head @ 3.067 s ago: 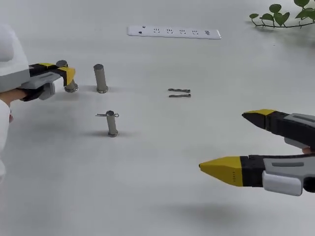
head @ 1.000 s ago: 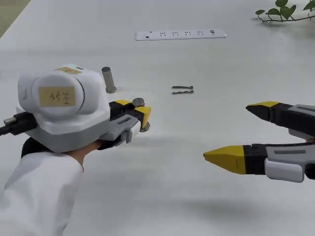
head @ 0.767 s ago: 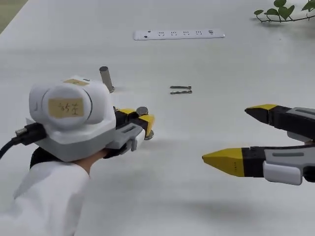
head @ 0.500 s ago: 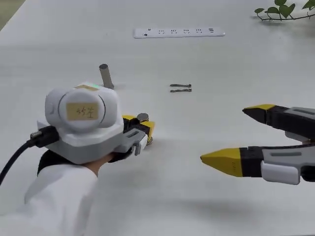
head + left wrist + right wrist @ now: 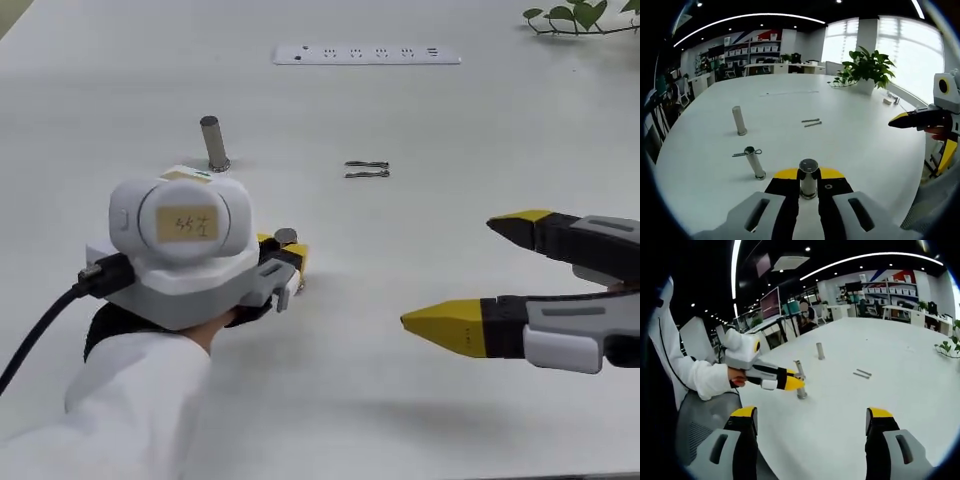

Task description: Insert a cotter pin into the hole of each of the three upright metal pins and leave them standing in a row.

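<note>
My left gripper (image 5: 290, 262) is shut on a bare upright metal pin (image 5: 286, 238), which stands between its jaws in the left gripper view (image 5: 808, 177). Just beyond it a second pin (image 5: 755, 162) carries a cotter pin (image 5: 746, 152) through its hole. A third bare pin (image 5: 211, 145) stands farther back (image 5: 739, 120). Two loose cotter pins (image 5: 367, 169) lie side by side mid-table. My right gripper (image 5: 450, 272) hovers open on the right with nothing between its fingers. The right gripper view shows the left gripper (image 5: 767, 377) and its pin (image 5: 800, 382).
A white power strip (image 5: 366, 54) lies at the far edge of the white table (image 5: 330, 400). Plant leaves (image 5: 580, 15) reach in at the far right corner. A grey chair (image 5: 695, 435) stands beside the table near the person's sleeve (image 5: 110, 410).
My left gripper has carried its pin from the far left toward me and to the right, in front of the pin with the cotter pin. The right gripper has stayed open in place.
</note>
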Demonstrator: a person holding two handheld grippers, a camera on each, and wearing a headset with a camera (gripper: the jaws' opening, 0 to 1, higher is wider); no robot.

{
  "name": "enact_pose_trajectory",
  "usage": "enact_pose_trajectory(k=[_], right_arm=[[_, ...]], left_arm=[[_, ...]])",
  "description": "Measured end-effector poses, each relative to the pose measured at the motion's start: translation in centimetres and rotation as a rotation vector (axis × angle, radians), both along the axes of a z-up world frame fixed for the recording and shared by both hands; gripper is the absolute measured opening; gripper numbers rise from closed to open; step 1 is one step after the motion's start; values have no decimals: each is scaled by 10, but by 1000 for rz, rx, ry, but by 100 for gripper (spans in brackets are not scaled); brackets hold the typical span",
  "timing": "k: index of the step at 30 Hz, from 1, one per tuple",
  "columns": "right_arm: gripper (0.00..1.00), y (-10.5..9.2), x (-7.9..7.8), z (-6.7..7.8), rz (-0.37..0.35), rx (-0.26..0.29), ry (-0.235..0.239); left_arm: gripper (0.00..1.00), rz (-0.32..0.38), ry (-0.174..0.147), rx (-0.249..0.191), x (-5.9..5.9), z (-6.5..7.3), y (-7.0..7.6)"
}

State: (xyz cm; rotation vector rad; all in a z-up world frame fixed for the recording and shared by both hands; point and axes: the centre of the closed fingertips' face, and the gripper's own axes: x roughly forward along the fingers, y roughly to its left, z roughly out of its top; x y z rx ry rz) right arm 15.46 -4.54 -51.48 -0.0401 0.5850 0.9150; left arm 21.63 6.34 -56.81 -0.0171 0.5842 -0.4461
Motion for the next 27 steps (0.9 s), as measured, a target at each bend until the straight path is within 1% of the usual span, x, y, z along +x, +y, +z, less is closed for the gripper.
enact_pose_trajectory(k=[2, 5, 9, 11, 15, 22, 25, 27], right_arm=[[88, 1, 0, 0, 4, 2, 3], [87, 2, -1, 0, 9, 0, 3], [87, 4, -2, 0, 11, 3, 3], [87, 5, -3, 0, 14, 2, 4], [87, 5, -4, -1, 19, 1, 4], [87, 5, -4, 0, 21, -1, 6], [87, 5, -5, 0, 23, -2, 5], [87, 5, -5, 0, 21, -2, 6]], left_arm=[[9, 1, -4, 0, 1, 0, 0], [10, -2, -15, 14, 0, 0, -1], [10, 15, -19, 17, 0, 0, -1], [10, 11, -28, 33, -2, 0, -2], [10, 19, -30, 37, -5, 0, -1], [10, 19, -49, 54, -6, -1, -2], [10, 33, -46, 45, -5, 0, -2], [10, 33, -49, 51, -5, 0, -2]])
